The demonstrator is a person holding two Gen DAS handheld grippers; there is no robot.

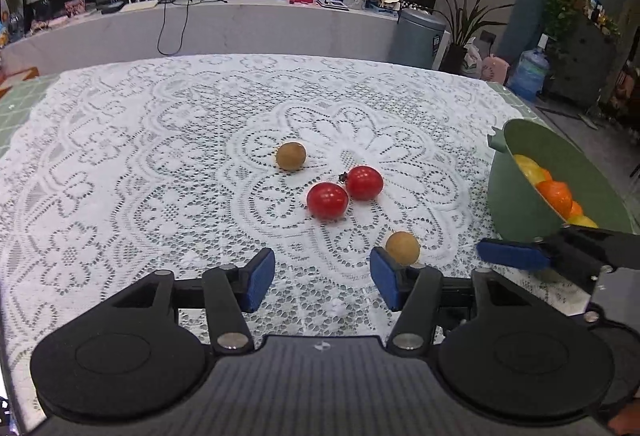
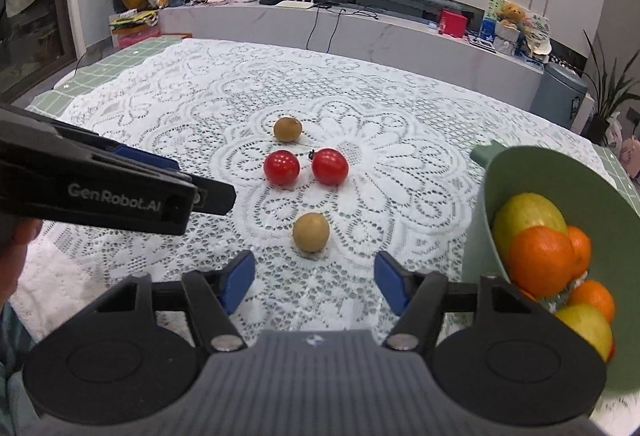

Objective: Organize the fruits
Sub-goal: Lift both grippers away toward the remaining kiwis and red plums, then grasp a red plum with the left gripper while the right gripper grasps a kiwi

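Two red tomatoes (image 2: pixel 306 167) side by side at the middle of the lace tablecloth (image 2: pixel 168 107); one brown fruit (image 2: pixel 287 129) just beyond, another (image 2: pixel 311 232) nearer. Right of the tomatoes, green bowl (image 2: pixel 532 171) with oranges and yellow-green fruit. Right gripper (image 2: pixel 316 284) low, level, spread wide, holding nothing, nearer brown fruit just ahead. Left gripper (image 1: pixel 322 282) likewise low, wide, unloaded.
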